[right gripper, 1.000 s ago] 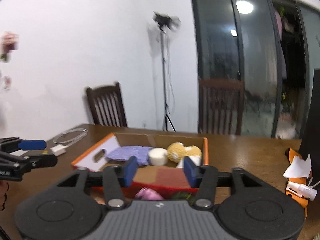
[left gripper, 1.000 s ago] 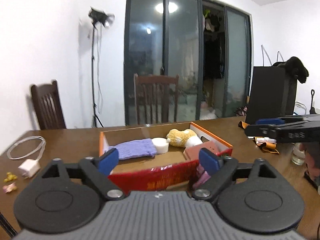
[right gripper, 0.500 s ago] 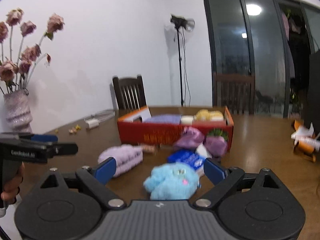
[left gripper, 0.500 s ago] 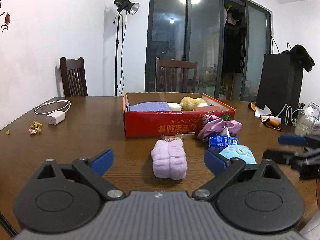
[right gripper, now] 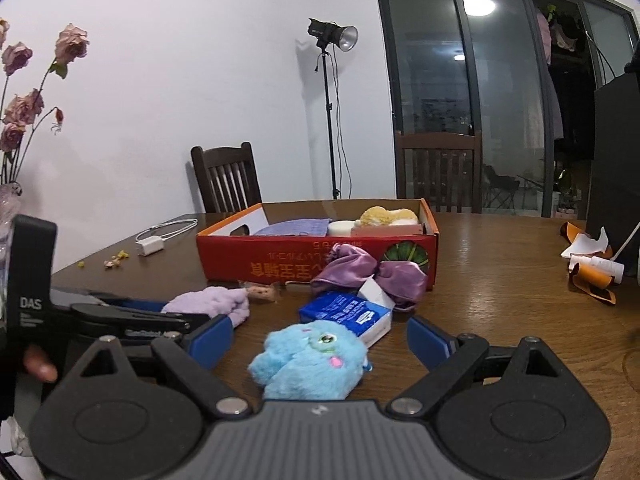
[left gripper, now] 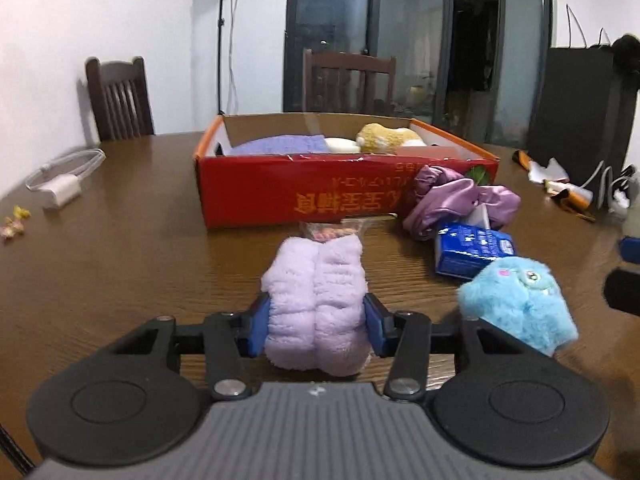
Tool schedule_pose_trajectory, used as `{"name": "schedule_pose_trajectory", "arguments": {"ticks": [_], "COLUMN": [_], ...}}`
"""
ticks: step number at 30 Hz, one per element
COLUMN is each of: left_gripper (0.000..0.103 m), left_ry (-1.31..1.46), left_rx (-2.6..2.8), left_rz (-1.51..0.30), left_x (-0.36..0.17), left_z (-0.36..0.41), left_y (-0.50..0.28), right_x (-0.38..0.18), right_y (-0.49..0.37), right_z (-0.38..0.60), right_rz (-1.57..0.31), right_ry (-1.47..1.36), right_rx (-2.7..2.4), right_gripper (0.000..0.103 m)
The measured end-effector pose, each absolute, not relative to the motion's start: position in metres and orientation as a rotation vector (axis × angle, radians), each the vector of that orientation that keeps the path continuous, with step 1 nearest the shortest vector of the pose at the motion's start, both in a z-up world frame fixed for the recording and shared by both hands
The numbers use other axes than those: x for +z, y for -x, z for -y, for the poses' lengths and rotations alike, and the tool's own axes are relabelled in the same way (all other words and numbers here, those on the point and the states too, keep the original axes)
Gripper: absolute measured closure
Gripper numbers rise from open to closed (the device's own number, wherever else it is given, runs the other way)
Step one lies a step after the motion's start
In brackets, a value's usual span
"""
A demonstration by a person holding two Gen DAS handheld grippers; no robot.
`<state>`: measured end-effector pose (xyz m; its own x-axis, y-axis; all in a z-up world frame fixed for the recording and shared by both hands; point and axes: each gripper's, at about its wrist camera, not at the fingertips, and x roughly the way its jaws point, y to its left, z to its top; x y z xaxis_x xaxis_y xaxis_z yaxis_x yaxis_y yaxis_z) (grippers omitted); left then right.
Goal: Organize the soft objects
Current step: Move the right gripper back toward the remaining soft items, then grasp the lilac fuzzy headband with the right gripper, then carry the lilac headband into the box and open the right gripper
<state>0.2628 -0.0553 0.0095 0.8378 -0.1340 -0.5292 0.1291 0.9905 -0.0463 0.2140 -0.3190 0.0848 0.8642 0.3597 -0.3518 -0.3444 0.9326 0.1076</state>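
A rolled lilac fluffy towel (left gripper: pixel 316 304) lies on the wooden table in front of the red cardboard box (left gripper: pixel 344 196). My left gripper (left gripper: pixel 316 320) is closing on its near end, and both blue pads press into its sides. A blue plush toy (right gripper: pixel 312 360) lies between the fingers of my right gripper (right gripper: pixel 320 340), which stands open with neither pad touching it. The box holds a purple cloth (left gripper: pixel 280 146), a white round piece (left gripper: pixel 340 144) and a yellow plush (left gripper: pixel 384 136). A purple satin scrunchie (left gripper: pixel 460 200) and a blue tissue pack (left gripper: pixel 472 252) lie beside the box.
A small snack packet (left gripper: pixel 332 232) lies just beyond the towel. A white charger with its cable (left gripper: pixel 60 192) is at the far left. Crumpled papers (right gripper: pixel 592 264) and a black case (left gripper: pixel 580 120) stand to the right. Chairs (left gripper: pixel 120 96) line the far edge.
My left gripper has dropped from above the box to the table and narrowed onto the lilac towel. The right gripper came down behind the blue plush and opened wide, then held still.
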Motion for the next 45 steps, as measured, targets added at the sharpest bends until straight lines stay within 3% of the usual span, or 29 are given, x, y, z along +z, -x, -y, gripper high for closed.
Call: {"name": "schedule_pose_trajectory", "arguments": {"ticks": [6,9,14,16,18,25,30,36,38,40,43,45], "left_gripper": [0.051,0.029,0.029,0.031,0.039,0.063,0.065,0.065,0.065,0.073,0.078,0.078], "left_ry": [-0.026,-0.085,0.191,0.294,0.354,0.386,0.274,0.323,0.318,0.324,0.275,0.283], "left_rx": [-0.433,-0.335,-0.329,-0.327,-0.328,-0.303,-0.330,-0.334,-0.334,-0.343,-0.359,-0.385], "left_rz": [-0.534,-0.455,-0.466,-0.505,-0.525,-0.626,-0.641,-0.670,-0.669,-0.664,-0.640,-0.621], "left_x": [0.013,0.014,0.022,0.020,0.018,0.009,0.005,-0.001,0.000,0.001,0.008,0.016], "left_z": [0.023,-0.002,-0.054,-0.063,-0.066,-0.052,-0.031,-0.033,-0.031,-0.028,-0.021,-0.019], "left_y": [-0.217,-0.195,-0.183,-0.186,-0.189,-0.212,-0.202,-0.200,-0.197,-0.197,-0.198,-0.203], "right_x": [0.090,0.089,0.081,0.076,0.070,0.056,0.050,0.053,0.051,0.049,0.052,0.057], "right_y": [-0.230,-0.243,-0.271,-0.287,-0.297,-0.267,-0.239,-0.235,-0.236,-0.239,-0.237,-0.237], "right_z": [0.308,0.290,0.242,0.222,0.205,0.197,0.209,0.218,0.221,0.224,0.221,0.221], "right_rz": [-0.408,-0.437,-0.513,-0.569,-0.634,-0.621,-0.584,-0.626,-0.640,-0.666,-0.655,-0.641], "right_ry": [-0.067,-0.081,-0.083,-0.082,-0.055,-0.018,-0.017,-0.057,-0.081,-0.138,-0.120,-0.104], "right_rx": [0.446,0.526,0.634,0.655,0.626,0.583,0.524,0.528,0.547,0.588,0.611,0.610], "right_gripper": [0.010,0.011,0.025,0.035,0.042,0.046,0.046,0.048,0.057,0.077,0.087,0.088]}}
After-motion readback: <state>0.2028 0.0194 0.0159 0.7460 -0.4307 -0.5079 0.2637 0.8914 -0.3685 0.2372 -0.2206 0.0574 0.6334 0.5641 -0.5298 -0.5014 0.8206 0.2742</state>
